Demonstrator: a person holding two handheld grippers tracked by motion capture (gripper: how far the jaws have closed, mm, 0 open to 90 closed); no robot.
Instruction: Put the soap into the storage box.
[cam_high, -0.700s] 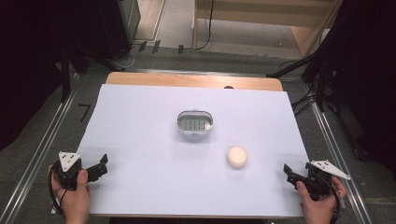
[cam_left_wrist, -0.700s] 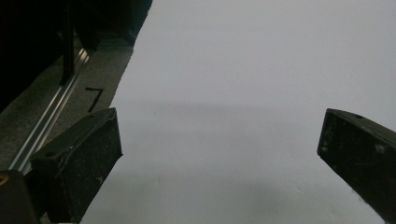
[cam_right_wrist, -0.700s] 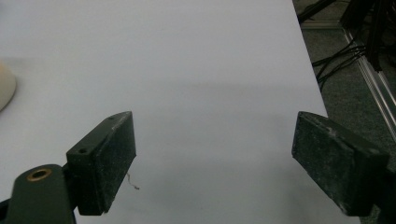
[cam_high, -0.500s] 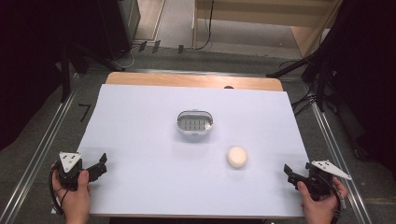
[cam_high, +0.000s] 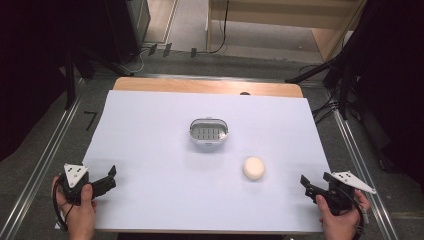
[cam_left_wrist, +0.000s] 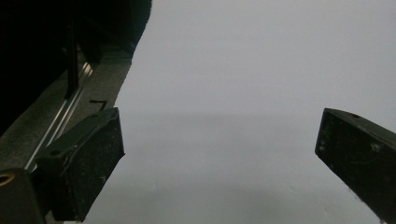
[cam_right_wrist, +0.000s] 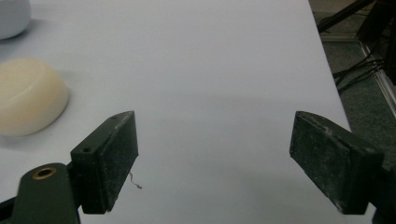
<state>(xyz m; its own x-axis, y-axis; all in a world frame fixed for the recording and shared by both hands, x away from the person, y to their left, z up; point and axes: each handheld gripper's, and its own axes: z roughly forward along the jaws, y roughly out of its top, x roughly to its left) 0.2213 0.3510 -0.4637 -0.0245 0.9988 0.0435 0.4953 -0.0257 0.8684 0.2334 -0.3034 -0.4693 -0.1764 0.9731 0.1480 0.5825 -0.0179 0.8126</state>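
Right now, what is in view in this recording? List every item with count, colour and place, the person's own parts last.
Soap bar: one, cream, right of the table's middle, nearer the right gripper.
Soap dish: one, white-grey with a slotted floor, mid-table, apart from the soap.
Table cover: one, white, over a wooden top.
Cables: several, black, on the floor at right.
Left gripper: one, black, near left corner, jaws open, nothing between.
Right gripper: one, black, near right corner, jaws open, nothing between.
Hands: two, at the bottom edge.

The container (cam_high: 208, 133) is set at the middle of the tabletop (cam_high: 150, 125). The soap bar (cam_high: 253, 167) is placed nearer and rightward of it, apart. The left gripper (cam_high: 107, 181) is held toward the container's near left, the right gripper (cam_high: 309, 187) toward its near right.
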